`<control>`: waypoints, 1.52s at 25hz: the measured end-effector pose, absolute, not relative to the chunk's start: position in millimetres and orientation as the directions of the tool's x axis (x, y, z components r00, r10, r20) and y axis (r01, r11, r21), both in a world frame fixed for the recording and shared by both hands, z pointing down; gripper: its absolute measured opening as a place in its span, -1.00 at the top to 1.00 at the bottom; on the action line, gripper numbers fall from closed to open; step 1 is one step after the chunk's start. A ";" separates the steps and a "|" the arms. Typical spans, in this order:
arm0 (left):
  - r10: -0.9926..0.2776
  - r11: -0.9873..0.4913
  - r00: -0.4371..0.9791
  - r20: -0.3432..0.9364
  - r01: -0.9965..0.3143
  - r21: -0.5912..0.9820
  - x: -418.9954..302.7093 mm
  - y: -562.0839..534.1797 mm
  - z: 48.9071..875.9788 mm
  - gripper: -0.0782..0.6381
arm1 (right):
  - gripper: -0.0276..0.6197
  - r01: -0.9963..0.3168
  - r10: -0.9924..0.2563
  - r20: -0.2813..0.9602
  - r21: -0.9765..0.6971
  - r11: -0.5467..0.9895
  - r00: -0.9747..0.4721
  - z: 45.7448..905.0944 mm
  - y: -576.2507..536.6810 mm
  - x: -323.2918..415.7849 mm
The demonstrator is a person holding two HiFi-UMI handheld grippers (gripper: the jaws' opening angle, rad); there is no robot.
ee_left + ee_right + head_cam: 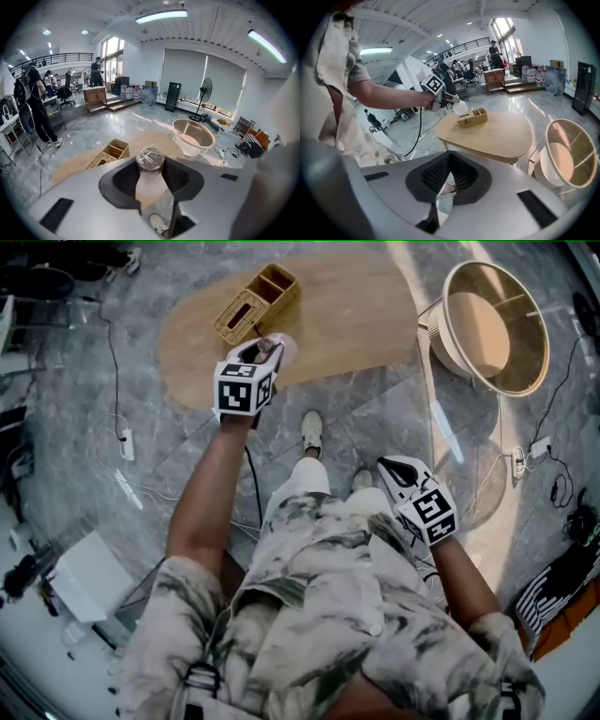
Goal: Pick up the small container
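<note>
The small container (150,158), a pale cup with a clear crinkled film lid, sits between the dark pads of my left gripper (150,169), which is shut on it. In the head view this gripper (263,347) holds the small container (282,350) over the near edge of the wooden table (356,315), just in front of the wicker organiser (258,304). The right gripper view shows the container (461,108) lifted above the tabletop beside the organiser (471,117). My right gripper (392,468) hangs low by the person's right leg, its jaws (447,158) shut with nothing between them.
A round white side table with a wooden inner shelf (492,324) stands on the floor right of the wooden table (497,133). Cables and a power strip (126,444) lie on the grey floor at left. People stand far back in the room (37,105).
</note>
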State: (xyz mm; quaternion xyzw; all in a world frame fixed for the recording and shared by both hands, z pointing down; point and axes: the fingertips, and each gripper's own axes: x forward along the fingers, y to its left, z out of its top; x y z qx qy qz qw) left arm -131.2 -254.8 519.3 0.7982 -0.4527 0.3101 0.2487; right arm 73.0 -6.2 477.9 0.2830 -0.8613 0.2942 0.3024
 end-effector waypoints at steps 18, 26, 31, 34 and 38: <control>-0.569 -0.501 0.418 0.708 -0.859 0.105 -114.5 -218.5 466.1 0.34 | 0.85 -0.639 -0.357 0.636 -0.287 0.714 -0.684 441.0 5.5 80.0; -0.567 -0.496 0.410 0.714 -0.863 0.102 -118.3 -215.2 465.1 0.35 | 0.85 -0.634 -0.355 0.631 -0.288 0.718 -0.689 438.2 6.6 76.3; -0.567 -0.493 0.408 0.715 -0.864 0.102 -119.0 -216.3 466.8 0.35 | 0.85 -0.625 -0.350 0.629 -0.286 0.726 -0.694 439.3 5.4 73.7; -0.567 -0.496 0.408 0.715 -0.863 0.100 -117.5 -216.7 465.8 0.35 | 0.85 -0.625 -0.353 0.628 -0.279 0.729 -0.693 438.1 5.6 73.8; -0.570 -0.496 0.409 0.713 -0.863 0.100 -116.4 -219.9 465.2 0.35 | 0.85 -0.628 -0.360 0.628 -0.271 0.730 -0.690 437.4 3.6 74.7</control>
